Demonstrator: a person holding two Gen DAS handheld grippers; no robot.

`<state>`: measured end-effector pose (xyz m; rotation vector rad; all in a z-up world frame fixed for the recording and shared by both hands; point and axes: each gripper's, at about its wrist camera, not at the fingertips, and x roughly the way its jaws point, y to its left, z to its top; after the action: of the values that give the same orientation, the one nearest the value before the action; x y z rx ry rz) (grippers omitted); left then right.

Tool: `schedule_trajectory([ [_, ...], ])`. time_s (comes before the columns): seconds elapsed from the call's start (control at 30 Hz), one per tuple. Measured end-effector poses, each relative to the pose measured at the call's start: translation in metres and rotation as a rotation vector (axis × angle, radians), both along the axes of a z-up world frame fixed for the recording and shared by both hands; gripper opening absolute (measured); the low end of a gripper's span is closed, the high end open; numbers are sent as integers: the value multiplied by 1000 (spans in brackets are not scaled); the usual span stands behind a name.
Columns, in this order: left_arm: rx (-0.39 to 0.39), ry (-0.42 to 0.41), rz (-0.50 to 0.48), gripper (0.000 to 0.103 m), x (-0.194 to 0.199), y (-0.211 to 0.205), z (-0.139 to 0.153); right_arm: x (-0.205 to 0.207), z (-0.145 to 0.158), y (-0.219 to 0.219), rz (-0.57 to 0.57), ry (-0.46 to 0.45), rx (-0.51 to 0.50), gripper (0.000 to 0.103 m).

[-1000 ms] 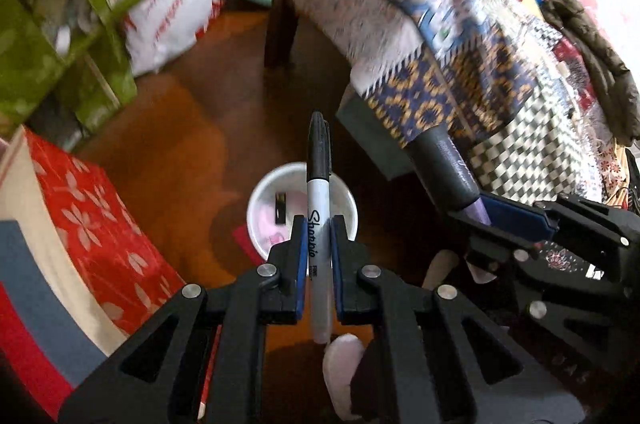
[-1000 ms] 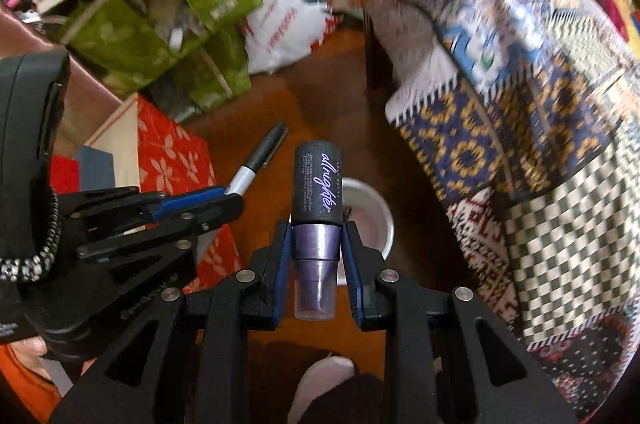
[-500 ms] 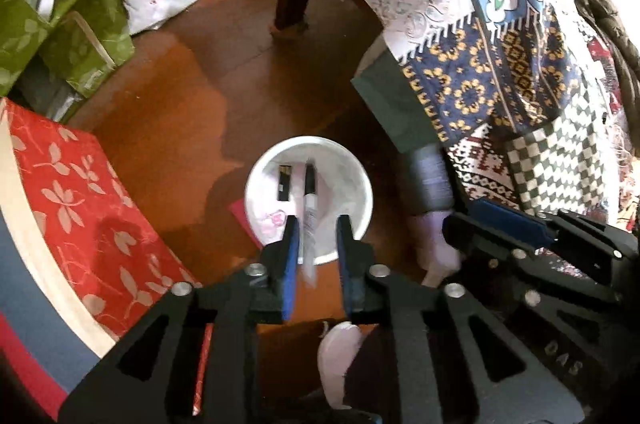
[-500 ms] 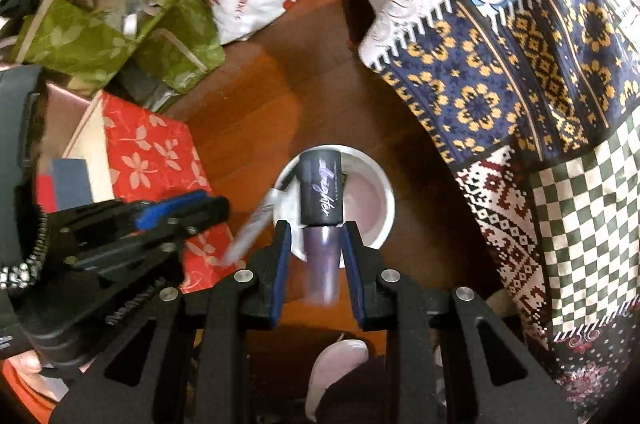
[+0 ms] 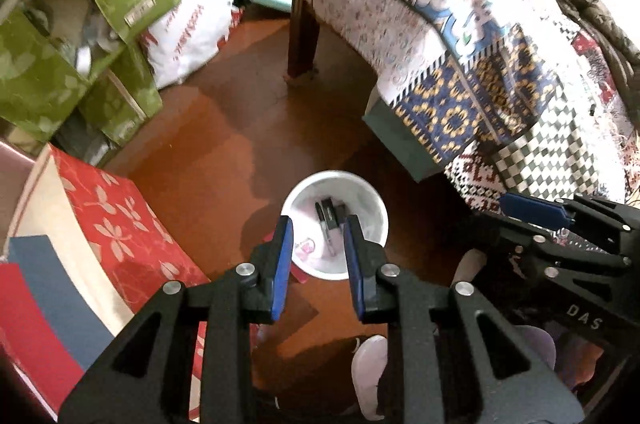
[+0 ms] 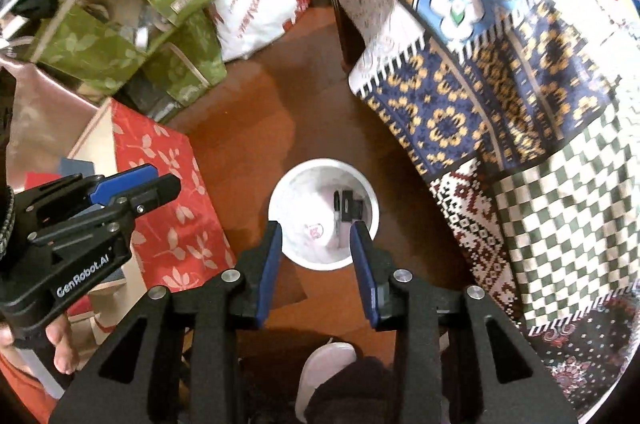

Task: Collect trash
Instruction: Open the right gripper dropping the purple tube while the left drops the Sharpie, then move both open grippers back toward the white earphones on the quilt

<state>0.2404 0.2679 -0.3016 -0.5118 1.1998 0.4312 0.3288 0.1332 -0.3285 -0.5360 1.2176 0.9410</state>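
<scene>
A white round bin [image 5: 374, 201] stands on the brown wooden floor directly below both grippers. Inside it lie a black-capped marker [image 5: 326, 230] and a dark bottle [image 5: 331, 209], also seen as the marker [image 6: 339, 222] and the bottle [image 6: 353, 205] in the right wrist view. My left gripper [image 5: 319, 228] hangs open over the bin with nothing between its blue pads. My right gripper [image 6: 316, 230] is above the same bin, its jaws opening and empty. Each gripper shows beside the other: the right one [image 5: 532, 207] and the left one [image 6: 132, 183].
A red floral box [image 5: 120, 232] stands close on the bin's left. Green bags [image 5: 60, 63] and a white plastic bag [image 5: 188, 31] lie behind it. A patchwork cloth [image 5: 460, 43] drapes a table with a dark leg [image 5: 302, 39] on the right. The person's pale slipper [image 5: 370, 372] is below.
The left gripper let go of the marker and the right let go of the dark bottle. Both now lie in the bin. Both pairs of jaws have opened wider.
</scene>
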Motion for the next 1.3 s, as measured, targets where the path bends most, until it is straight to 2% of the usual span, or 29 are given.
schedule_trajectory([
  [0.37,128,-155,-23,24,-5,-23,96,-12,94,-46,-9,-165,161,32],
  [0.6,227,-277,-92,24,3,-66,163,-13,157,-89,-45,-273,306,32],
  [0.83,268,-373,-165,30,27,-116,207,-6,204,-140,-83,-432,381,33],
  [0.9,286,-401,-182,35,38,-131,218,-3,214,-156,-98,-469,396,38],
  [0.97,302,-425,-200,41,49,-144,227,3,224,-173,-123,-510,413,53],
  [1.03,313,-444,-213,53,58,-156,231,11,233,-193,-162,-551,439,63],
  [1.13,305,-479,-235,61,79,-175,238,27,241,-219,-227,-602,452,74],
  [1.3,273,-492,-295,61,125,-204,236,60,248,-256,-326,-651,448,75],
])
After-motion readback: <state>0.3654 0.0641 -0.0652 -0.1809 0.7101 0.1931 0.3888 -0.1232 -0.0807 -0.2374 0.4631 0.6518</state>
